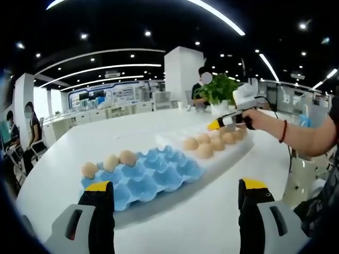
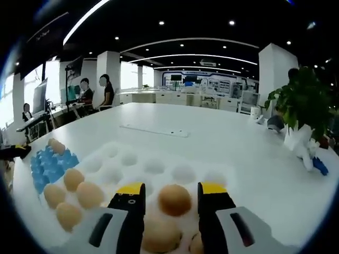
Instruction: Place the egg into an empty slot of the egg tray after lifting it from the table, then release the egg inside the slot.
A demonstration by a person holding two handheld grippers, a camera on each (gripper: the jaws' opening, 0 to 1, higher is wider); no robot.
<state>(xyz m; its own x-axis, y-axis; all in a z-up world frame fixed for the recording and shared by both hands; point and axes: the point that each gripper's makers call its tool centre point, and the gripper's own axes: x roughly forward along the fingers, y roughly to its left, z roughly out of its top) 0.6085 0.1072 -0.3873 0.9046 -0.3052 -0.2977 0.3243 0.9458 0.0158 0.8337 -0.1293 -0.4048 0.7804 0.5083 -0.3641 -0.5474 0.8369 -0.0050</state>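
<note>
Stretching wide and white, bench (image 1: pixel 74 159) carrying two egg trays side by side and touching. Sitting nearer the left gripper view's camera, blue tray (image 1: pixel 153 174) holding three eggs along its far edge. Lying just beyond, white tray (image 2: pixel 153 164) holding a cluster of eggs at one end. Resting flat farther out, a thin white strip (image 2: pixel 153 130). Standing near the far edge, a potted plant (image 1: pixel 220 92), with small white and blue items (image 2: pixel 310 153) scattered beside it.
</note>
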